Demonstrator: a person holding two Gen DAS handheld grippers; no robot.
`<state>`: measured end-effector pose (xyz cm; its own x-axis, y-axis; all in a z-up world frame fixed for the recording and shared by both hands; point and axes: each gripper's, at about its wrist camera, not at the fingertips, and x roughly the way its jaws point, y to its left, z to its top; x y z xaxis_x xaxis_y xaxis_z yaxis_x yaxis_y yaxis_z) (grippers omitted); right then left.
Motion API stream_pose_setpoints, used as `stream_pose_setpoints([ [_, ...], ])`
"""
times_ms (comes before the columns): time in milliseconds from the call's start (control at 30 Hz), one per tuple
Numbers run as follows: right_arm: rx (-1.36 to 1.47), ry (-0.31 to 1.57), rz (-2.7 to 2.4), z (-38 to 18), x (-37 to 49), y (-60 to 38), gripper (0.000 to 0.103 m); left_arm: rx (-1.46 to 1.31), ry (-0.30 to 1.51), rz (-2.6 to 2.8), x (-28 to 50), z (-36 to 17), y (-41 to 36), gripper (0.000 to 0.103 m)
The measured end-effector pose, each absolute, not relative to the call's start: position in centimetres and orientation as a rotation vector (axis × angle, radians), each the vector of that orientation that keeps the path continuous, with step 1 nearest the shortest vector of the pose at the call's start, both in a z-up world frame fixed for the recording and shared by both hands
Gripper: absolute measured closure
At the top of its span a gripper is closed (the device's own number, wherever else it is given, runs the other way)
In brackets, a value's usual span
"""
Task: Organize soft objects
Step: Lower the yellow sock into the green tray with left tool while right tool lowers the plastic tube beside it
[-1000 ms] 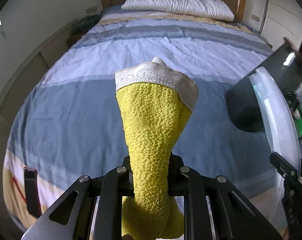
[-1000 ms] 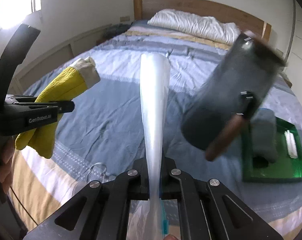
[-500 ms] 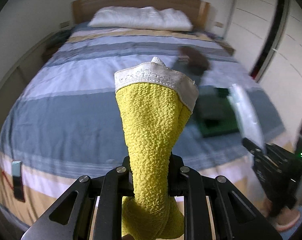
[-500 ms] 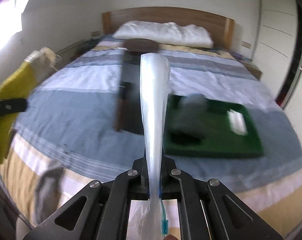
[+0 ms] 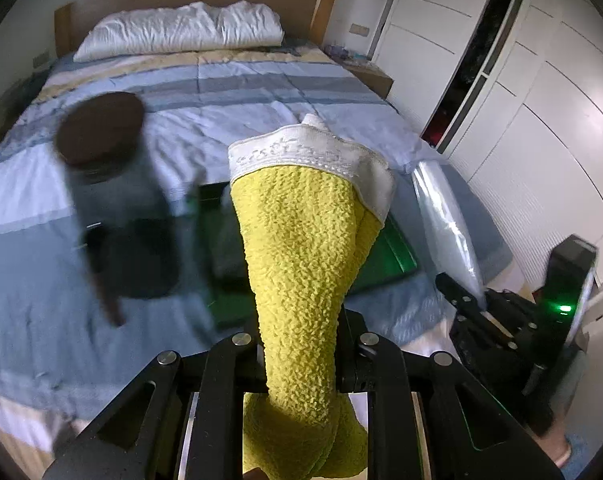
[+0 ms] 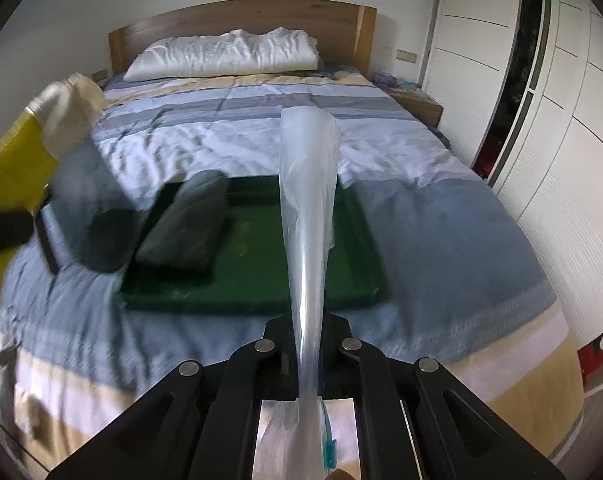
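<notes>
Both grippers are clamped on something soft. Left gripper (image 5: 301, 356), at the bottom centre of its own view, has its jaws pressed tight on a bunched yellow towel (image 5: 301, 264) with a white lace-trimmed edge, which stands up out of the grip and droops below it. Right gripper (image 6: 307, 344) pinches a clear plastic bag (image 6: 307, 200) with a teal zip strip at its lower end; the bag rises as a narrow cone from between the shut jaws.

Beyond them lies the striped bed (image 6: 441, 216), with a green tray (image 6: 261, 288) near its foot end in the middle of the right view. A folded dark grey cloth (image 6: 189, 228) sits in the tray's left half; the right half looks bare. A dark blurred shape (image 5: 101, 140) crosses the left of the left view, possibly a person's head and shoulders, though it is too smeared to say.

The step in hand looks like carrying: towel and bag are both aloft, neither resting on the bed nor the tray. Next the towel probably has to go into the bag, which calls for getting the bag's mouth open first, awkward with both grippers occupied, or else setting one item on the tray's bare side.
</notes>
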<state>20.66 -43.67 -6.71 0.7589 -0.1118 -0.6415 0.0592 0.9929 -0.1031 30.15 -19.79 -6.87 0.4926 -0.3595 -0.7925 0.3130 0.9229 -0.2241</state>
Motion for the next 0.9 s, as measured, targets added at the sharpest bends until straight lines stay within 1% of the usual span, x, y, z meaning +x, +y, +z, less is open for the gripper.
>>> stream_pose_setpoints([
  [167, -0.098, 0.716, -0.082, -7.1, 26.7, -45.4, 0.099, -0.081, 0.996, -0.380, 35.2, -10.2, -24.0, 0.087],
  [367, -0.119, 0.743, -0.062, -8.6, 34.1, -45.8, 0.099, -0.135, 1.041, -0.339, 40.1, -14.6, -26.3, 0.087],
  [633, -0.164, 0.805, -0.068, -11.7, 42.6, -45.8, 0.099, -0.114, 1.073, -0.263, 41.5, -18.7, -27.7, 0.086],
  [900, -0.180, 0.829, -0.062, -13.2, 45.9, -45.3, 0.098, -0.093, 1.097, -0.190, 42.2, -20.6, -26.9, 0.086],
])
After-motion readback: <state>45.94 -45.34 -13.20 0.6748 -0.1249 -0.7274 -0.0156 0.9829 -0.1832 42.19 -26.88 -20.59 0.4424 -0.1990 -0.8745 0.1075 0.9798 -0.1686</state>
